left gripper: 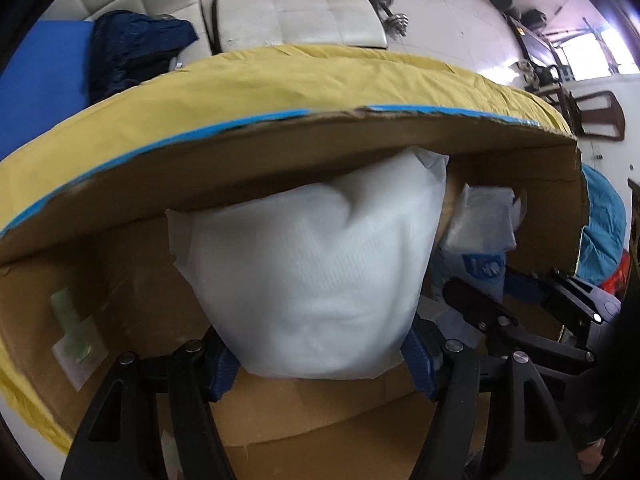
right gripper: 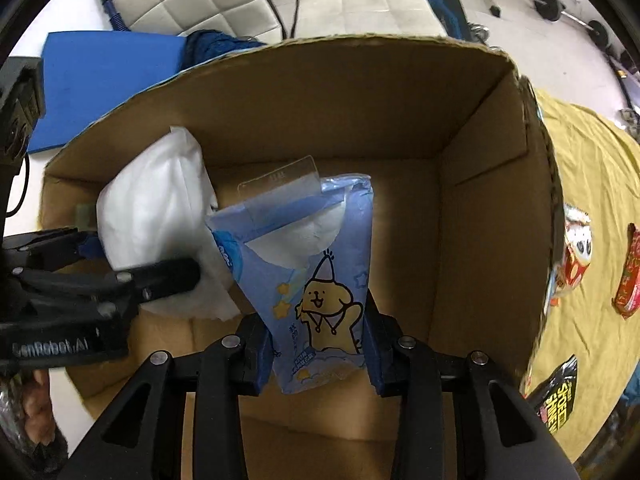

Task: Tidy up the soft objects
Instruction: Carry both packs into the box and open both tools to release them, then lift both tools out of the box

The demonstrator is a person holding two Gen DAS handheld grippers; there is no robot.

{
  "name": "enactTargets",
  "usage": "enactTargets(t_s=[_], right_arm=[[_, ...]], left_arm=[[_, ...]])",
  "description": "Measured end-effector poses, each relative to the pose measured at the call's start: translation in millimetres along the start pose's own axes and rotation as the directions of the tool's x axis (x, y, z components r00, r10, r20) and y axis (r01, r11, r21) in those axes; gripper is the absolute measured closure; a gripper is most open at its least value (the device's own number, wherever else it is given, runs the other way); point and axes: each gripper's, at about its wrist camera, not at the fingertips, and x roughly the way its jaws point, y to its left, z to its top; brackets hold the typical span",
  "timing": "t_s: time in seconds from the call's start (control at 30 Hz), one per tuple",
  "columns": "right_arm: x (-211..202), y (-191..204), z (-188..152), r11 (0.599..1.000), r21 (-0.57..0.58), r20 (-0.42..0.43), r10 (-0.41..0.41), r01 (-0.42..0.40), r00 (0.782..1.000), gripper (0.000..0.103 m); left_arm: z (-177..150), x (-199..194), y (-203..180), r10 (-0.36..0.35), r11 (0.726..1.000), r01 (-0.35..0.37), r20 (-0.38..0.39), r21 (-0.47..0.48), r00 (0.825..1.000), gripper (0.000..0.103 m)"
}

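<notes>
My left gripper (left gripper: 320, 364) is shut on a soft white pack (left gripper: 304, 280) and holds it inside the open cardboard box (left gripper: 280, 156). The same pack shows in the right wrist view (right gripper: 156, 216), with the left gripper (right gripper: 132, 268) at its left. My right gripper (right gripper: 318, 356) is shut on a blue tissue pack with a yellow cartoon dog (right gripper: 312, 272) and holds it over the box floor (right gripper: 400, 240). The tissue pack also shows in the left wrist view (left gripper: 480, 236), with the right gripper (left gripper: 532, 308) below it.
The box stands on a yellow cloth (left gripper: 320, 84). Snack packets (right gripper: 576, 252) and a red packet (right gripper: 628, 276) lie on the cloth (right gripper: 592, 168) right of the box. A blue mat (right gripper: 108, 76) and dark blue garment (left gripper: 136, 52) lie behind it. Weights lie on the floor.
</notes>
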Motion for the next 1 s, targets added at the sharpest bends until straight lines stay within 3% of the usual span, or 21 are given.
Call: enactTargets(t_s=[0.3, 0.5, 0.63, 0.67, 0.73, 0.87, 1.0], right_arm=[[8.1, 11.7, 6.1, 0.997, 0.015, 0.047, -0.080, 0.080, 0.996, 0.061], [5.7, 3.3, 3.8, 0.997, 0.032, 0.040, -0.070, 0.069, 0.997, 0.058], [1.2, 1.0, 2.6, 0.998, 0.026, 0.045, -0.056, 0.055, 0.997, 0.053], [-0.1, 1.0, 1.5, 0.998, 0.023, 0.044, -0.052, 0.051, 0.998, 0.049], [-5.3, 7.6, 0.0, 1.000, 0.005, 0.047, -0.023, 0.023, 0.999, 0.037], [-18.5, 19.8, -4.2, 0.999, -0.015, 0.074, -0.044, 0.045, 0.996, 0.014], [-31.2, 23.3, -5.2, 0.997, -0.014, 0.092, -0.077, 0.078, 0.993, 0.013]], left_arm=[[-4.3, 12.3, 0.4, 0.051, 0.998, -0.051, 0.003, -0.031, 0.999, 0.035], [-13.4, 5.2, -0.5, 0.082, 0.996, -0.081, 0.027, -0.044, 0.996, 0.032], [-16.8, -6.8, 5.4, 0.093, 0.994, -0.089, 0.059, -0.066, 0.994, 0.023], [-16.7, -10.0, 7.4, 0.085, 0.994, -0.080, 0.066, -0.075, 0.994, 0.014], [-19.6, -19.9, 9.4, 0.071, 0.993, -0.062, 0.095, -0.096, 0.993, 0.010], [-26.2, -33.4, 10.3, 0.078, 0.992, -0.064, 0.129, -0.113, 0.989, 0.005], [-41.3, -47.9, 12.7, 0.085, 0.990, -0.061, 0.187, -0.129, 0.979, 0.004]])
